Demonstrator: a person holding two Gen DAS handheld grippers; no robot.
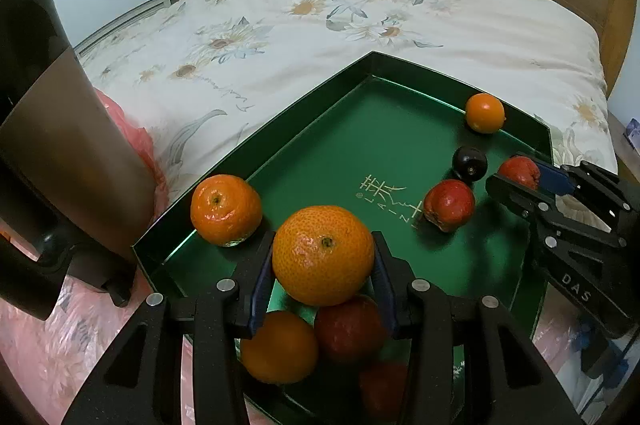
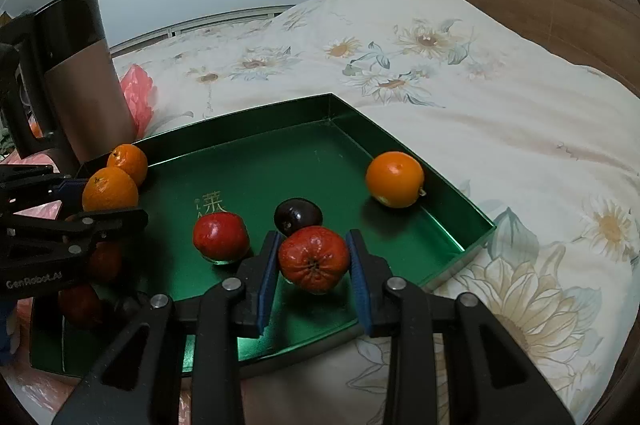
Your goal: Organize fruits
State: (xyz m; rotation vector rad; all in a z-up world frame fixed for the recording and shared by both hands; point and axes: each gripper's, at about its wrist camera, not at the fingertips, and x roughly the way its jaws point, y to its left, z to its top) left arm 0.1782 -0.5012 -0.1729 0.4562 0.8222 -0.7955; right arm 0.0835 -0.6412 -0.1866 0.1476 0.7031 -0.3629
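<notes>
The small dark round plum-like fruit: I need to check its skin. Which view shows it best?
The right wrist view: the small dark round plum-like fruit sits near centre, mostly unobstructed on the green metal tray. The left wrist view shows it smaller, off to the right.

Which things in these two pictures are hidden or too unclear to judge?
- Left wrist view: fruits under the left tool, partly hidden by its orange and fingers; lowest red one dim.
- Right wrist view: dark fruits behind the left tool, shadowed.
- Both views: whether held fruits touch the tray.
</notes>
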